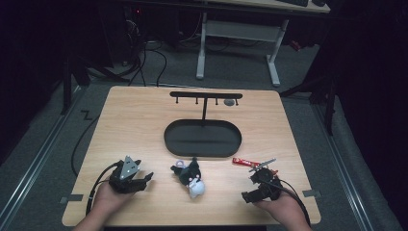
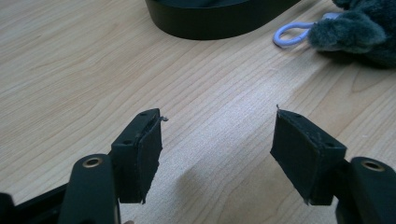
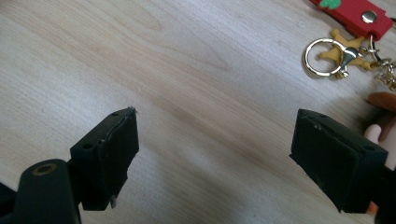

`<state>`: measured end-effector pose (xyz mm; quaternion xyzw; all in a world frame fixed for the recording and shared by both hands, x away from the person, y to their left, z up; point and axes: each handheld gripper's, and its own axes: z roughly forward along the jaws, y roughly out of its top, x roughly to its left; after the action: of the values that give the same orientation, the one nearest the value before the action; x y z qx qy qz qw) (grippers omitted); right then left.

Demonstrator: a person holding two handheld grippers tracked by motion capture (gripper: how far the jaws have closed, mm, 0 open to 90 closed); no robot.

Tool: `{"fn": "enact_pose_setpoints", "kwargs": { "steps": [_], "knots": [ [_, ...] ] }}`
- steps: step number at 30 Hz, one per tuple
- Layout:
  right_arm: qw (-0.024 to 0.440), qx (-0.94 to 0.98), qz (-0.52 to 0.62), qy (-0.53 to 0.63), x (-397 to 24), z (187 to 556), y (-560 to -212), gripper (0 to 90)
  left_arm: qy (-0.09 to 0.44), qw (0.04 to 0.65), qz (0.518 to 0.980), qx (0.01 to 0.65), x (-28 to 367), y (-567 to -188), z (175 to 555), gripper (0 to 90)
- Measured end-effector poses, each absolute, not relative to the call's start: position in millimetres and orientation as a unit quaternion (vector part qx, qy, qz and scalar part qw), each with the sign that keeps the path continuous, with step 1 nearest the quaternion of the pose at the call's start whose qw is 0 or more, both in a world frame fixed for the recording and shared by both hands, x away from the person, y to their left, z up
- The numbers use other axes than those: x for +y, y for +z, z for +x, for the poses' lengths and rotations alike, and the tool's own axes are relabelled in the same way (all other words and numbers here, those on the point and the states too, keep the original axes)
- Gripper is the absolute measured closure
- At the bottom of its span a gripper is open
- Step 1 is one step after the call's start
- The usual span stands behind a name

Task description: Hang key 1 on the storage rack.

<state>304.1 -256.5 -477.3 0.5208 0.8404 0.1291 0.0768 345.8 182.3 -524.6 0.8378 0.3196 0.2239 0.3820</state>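
Both tongs, left gripper (image 2: 217, 140) and right gripper (image 3: 215, 149), gape released; the plush toy's (image 1: 191, 177) loop (image 2: 290, 34) lies flat, so a pinch could slip.

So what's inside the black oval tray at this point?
The black oval tray holds nothing loose; only the post of the hook stand rises from it. The near rim hides a thin strip of its floor.

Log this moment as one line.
left gripper open, empty | right gripper open, empty | dark grey plush keychain toy between them on wooden table
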Motion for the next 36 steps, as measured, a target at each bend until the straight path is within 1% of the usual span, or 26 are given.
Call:
{"fn": "enact_pose_setpoints", "kwargs": {
  "steps": [5,11,12,14,15,18,19,21,24,25,27,28,29,30,32,36],
  "knots": [
    [0.070,0.840,0.523,0.124,-265,303,-471,15.5,0.223,0.382,0.839,0.318,182,-524,346,33.5],
    [0.065,0.838,0.531,0.105,-279,302,-467,17.9,0.222,0.381,0.839,0.318,182,-525,347,33.4],
    [0.067,0.838,0.533,0.097,-285,303,-465,19.7,0.222,0.382,0.839,0.318,182,-525,347,33.5],
    [0.069,0.838,0.534,0.093,-288,303,-464,20.5,0.222,0.382,0.839,0.317,182,-525,347,33.5],
    [0.071,0.835,0.537,0.091,-293,304,-463,22.7,0.222,0.381,0.840,0.317,182,-525,347,33.5],
    [0.073,0.833,0.541,0.091,-299,305,-461,24.4,0.222,0.381,0.840,0.317,182,-525,346,33.5],
    [0.073,0.829,0.548,0.088,-304,306,-459,27.5,0.222,0.381,0.840,0.317,182,-525,346,33.5],
    [0.070,0.826,0.552,0.091,-307,307,-458,28.4,0.222,0.380,0.840,0.317,182,-525,346,33.4],
    [0.070,0.817,0.565,0.097,-316,309,-454,32.2,0.222,0.380,0.841,0.316,182,-525,346,33.5],
    [0.071,0.812,0.571,0.095,-321,310,-452,35.9,0.222,0.379,0.841,0.316,182,-525,346,33.4],
    [0.072,0.811,0.572,0.097,-323,311,-452,37.6,0.221,0.379,0.841,0.317,182,-525,346,33.4],
    [0.072,0.809,0.575,0.094,-326,312,-451,39.6,0.221,0.378,0.841,0.317,182,-526,346,33.4],
    [0.078,0.806,0.579,0.096,-330,315,-452,43.6,0.221,0.376,0.843,0.316,182,-526,346,33.5],
    [0.069,0.805,0.581,0.099,-333,317,-452,45.2,0.221,0.376,0.843,0.316,182,-526,346,33.5],
    [0.072,0.802,0.585,0.098,-335,321,-454,48.2,0.221,0.376,0.843,0.315,182,-526,347,33.4],
    [0.069,0.801,0.587,0.098,-338,327,-457,51.2,0.221,0.376,0.843,0.314,181,-527,347,33.5]
  ]
}}
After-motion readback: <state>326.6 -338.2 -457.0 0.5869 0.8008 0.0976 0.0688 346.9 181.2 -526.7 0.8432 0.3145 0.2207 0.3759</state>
